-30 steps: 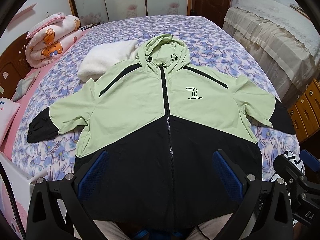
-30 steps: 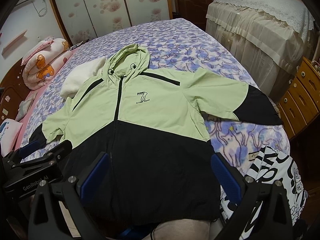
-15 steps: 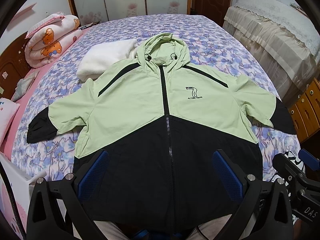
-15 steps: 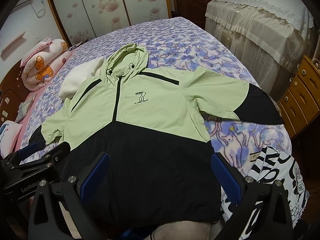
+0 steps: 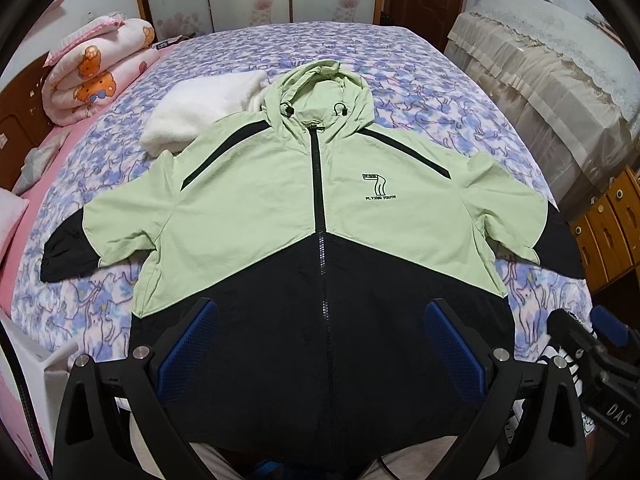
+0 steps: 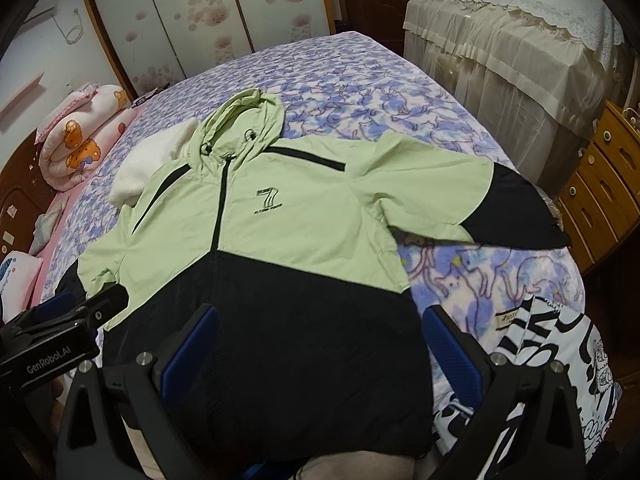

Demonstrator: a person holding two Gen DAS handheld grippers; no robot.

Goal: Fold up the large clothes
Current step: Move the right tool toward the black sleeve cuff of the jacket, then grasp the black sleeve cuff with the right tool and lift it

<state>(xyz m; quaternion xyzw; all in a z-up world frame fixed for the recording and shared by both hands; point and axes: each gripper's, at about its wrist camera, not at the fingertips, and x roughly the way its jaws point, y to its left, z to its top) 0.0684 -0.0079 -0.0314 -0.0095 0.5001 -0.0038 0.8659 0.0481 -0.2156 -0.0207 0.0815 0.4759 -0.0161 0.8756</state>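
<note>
Crinkly, matte fabric is making up the hooded jacket [image 5: 256, 216], pale green over the chest and upper sleeves, black below a V-shaped seam and at the cuffs, with a dark zipper [image 5: 320, 208] running up the centre. It is lying front-up and spread flat on the bed [image 5: 432, 96], hood pointing away, sleeves reaching out to both sides. The left gripper [image 5: 322, 354] is hovering above the black hem with its blue ribbed pads standing wide apart, gripping nothing; the right gripper [image 6: 320, 354] is doing likewise. The near hem is dropping out of sight behind the gripper frames, and the chest logo's lettering is blurring in the right wrist view. A fluffy white blanket [image 5: 200, 108] is partly tucking under the jacket's shoulder. The floral purple bedspread is covering the mattress; a rolled pink quilt [image 5: 96, 72] is sitting by the headboard, lace-draped furniture [image 6: 512, 32] and a wooden drawer chest [image 6: 604, 184] are flanking the bed.
</note>
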